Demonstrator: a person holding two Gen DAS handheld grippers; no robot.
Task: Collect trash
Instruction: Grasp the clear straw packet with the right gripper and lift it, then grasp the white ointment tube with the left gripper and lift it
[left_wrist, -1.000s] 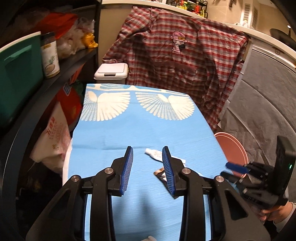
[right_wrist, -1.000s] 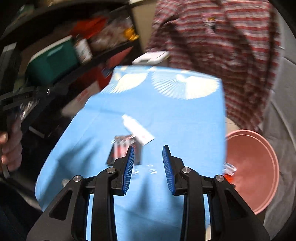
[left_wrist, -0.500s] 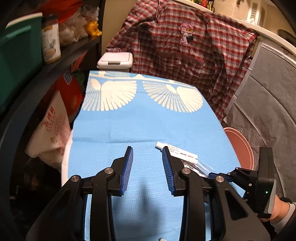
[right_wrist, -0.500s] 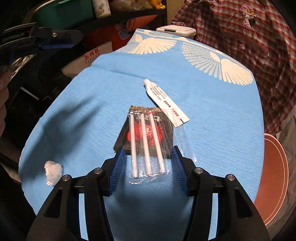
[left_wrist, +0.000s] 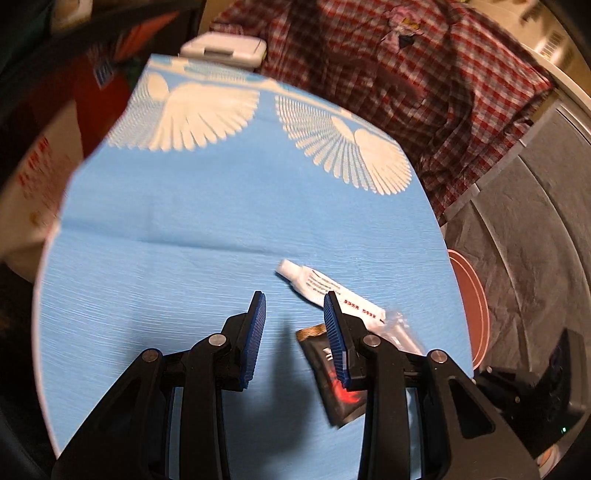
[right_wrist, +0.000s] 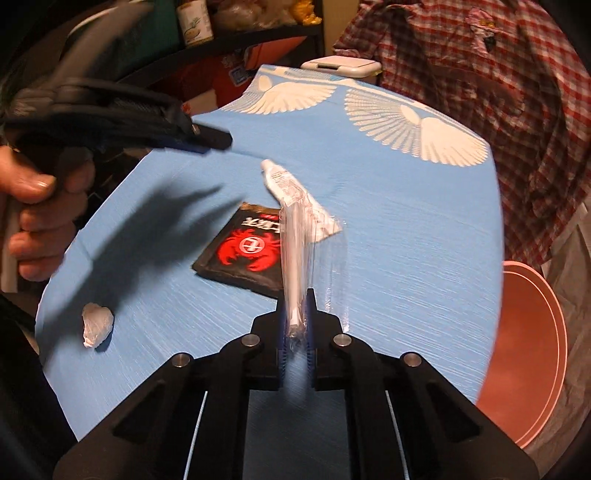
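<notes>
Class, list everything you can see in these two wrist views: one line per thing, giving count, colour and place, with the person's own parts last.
Straw packet: one, clear with white straws, pinched in the right gripper.
Sachet: one, black with a red crab, mid-cloth.
Tube: one, white, beyond the sachet.
Crumpled wad: one, white, near the cloth's left edge.
Tablecloth: one, blue with white wings.
Bin: one, white, behind the table.
Shirt: one, red plaid, hanging behind.
Round tray: one, pink, right of the table.
Left gripper: one, black with blue pads, open.
Right gripper: one, black, just closed.
Hand: one, gripping the left gripper.
</notes>
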